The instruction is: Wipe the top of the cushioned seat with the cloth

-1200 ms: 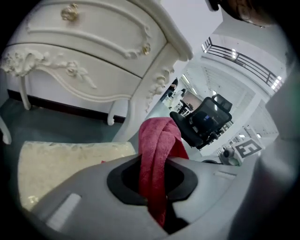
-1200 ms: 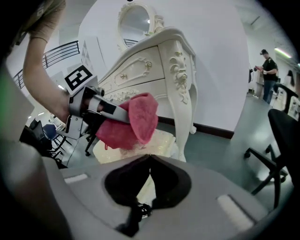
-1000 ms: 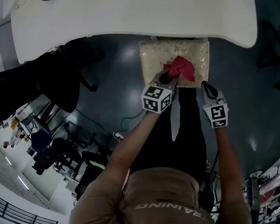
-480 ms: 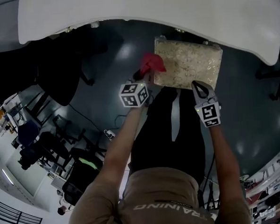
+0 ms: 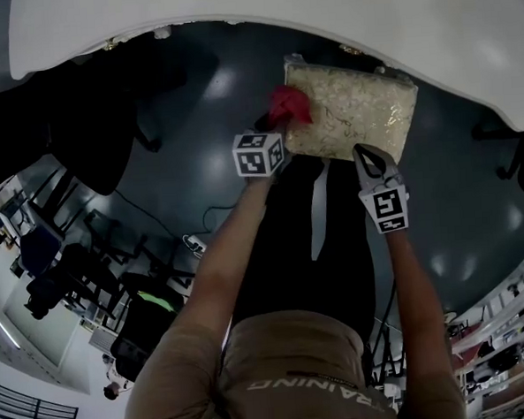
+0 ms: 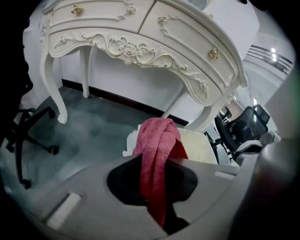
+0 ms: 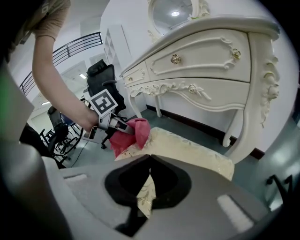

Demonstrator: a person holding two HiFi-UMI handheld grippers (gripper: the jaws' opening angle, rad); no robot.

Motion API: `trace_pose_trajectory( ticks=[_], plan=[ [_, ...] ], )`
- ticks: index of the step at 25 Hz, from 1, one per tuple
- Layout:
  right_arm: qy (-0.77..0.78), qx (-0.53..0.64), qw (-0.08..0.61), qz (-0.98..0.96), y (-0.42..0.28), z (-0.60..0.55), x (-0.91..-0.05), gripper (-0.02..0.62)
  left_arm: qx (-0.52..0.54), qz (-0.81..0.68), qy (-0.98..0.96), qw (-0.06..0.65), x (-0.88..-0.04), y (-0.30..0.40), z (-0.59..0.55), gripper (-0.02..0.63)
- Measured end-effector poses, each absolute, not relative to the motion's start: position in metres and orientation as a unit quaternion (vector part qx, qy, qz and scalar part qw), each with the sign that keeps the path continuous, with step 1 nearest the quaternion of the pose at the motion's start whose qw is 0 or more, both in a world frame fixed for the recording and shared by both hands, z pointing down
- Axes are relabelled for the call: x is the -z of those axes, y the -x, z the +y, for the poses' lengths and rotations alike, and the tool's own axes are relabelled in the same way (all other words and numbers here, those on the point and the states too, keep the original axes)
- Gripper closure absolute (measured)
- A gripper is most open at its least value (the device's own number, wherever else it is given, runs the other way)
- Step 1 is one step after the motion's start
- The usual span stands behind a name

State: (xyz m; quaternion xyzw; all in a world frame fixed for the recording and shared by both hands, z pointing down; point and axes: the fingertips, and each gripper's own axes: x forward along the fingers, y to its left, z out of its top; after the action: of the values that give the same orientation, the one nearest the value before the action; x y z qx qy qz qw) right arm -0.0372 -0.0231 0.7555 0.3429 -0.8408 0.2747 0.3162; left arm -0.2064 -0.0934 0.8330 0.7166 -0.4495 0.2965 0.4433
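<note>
Head view: the left gripper (image 5: 273,124) is clenched on the red cloth (image 5: 289,105), which is bunched at the left near corner of the cushioned seat (image 5: 358,110), partly off its edge. The right gripper (image 5: 368,156) sits just at the seat's near edge, under the white dressing table (image 5: 321,19). The seat's long axis runs left-right, dipping slightly right, top up.

Left gripper view: the jaws are tight on the cloth. It's a twisted strand running along the jaws, free end flopped forward towards the seat, which lies just beyond.

Right gripper view: the tips are pressed together with nothing between them, seat trim showing behind. The cloth touches the seat's far corner from here.

We judge the wipe under way, at one end of a stroke. The top shows no marks, so we can't tell how much is left.
</note>
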Motion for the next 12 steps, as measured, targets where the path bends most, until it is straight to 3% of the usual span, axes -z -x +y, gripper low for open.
trace_pose_trajectory(
  ticks=[12],
  plan=[
    [-0.361,-0.302,0.303,-0.829,0.031,-0.027,-0.77,0.591,-0.325,-0.419,-0.727,0.436,-0.853,0.179,-0.1,0.565]
  ],
)
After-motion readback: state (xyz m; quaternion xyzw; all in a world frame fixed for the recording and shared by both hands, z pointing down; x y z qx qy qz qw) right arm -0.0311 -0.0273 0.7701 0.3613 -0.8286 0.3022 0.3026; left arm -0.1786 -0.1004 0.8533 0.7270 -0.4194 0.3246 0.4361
